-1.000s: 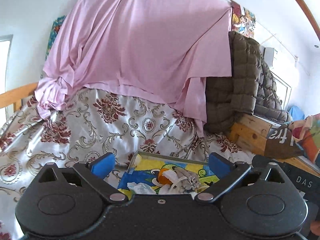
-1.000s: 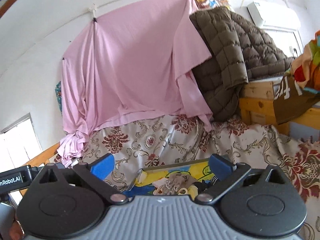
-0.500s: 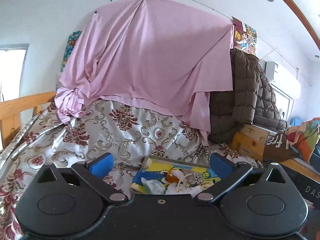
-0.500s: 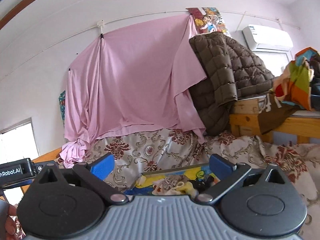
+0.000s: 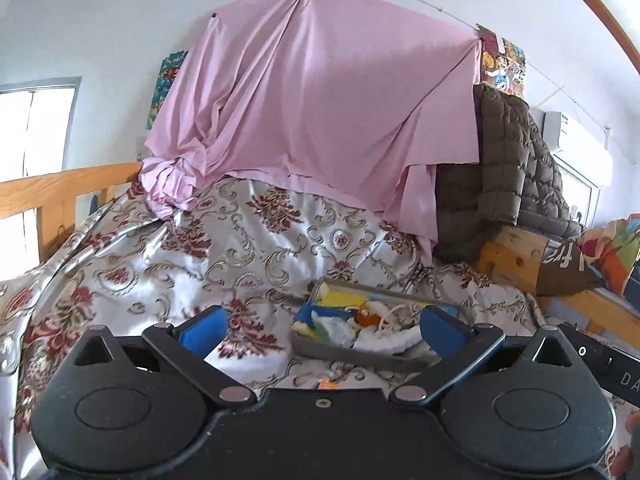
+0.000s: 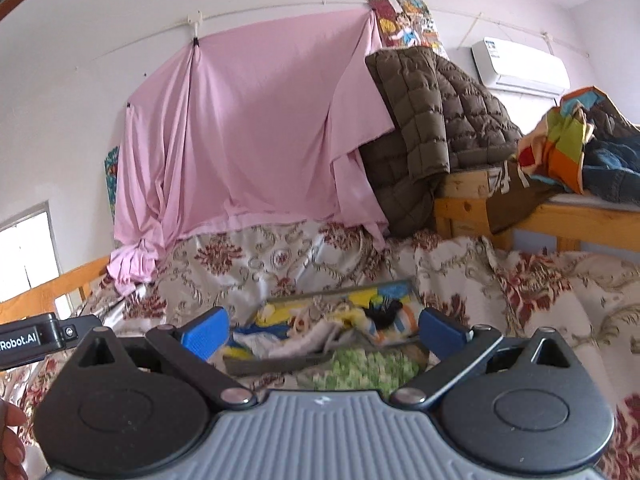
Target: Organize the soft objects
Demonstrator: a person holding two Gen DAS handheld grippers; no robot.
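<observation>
Hovering both tools over the bed, I have the left gripper (image 5: 320, 326) and the right gripper (image 6: 322, 326) spread wide, neither grasping anything. The soft things sit in a shallow tray (image 5: 352, 350) on the patterned bedspread (image 5: 240, 248), near the middle of the bed: small white cloths (image 5: 380, 340), an orange piece (image 5: 366, 314), and in the right wrist view a black item (image 6: 382, 312) toward the far right of the tray. A green-and-white knitted piece (image 6: 368, 364) lies on the near side, just outside the tray wall, as far as I can judge.

My worry is the tangle. Pinching one cloth may drag its neighbours out over the low wall. The tray rests on a soft, sloping cover, so a push could tip it. The satin bedspread could also get caught in the jaws.
</observation>
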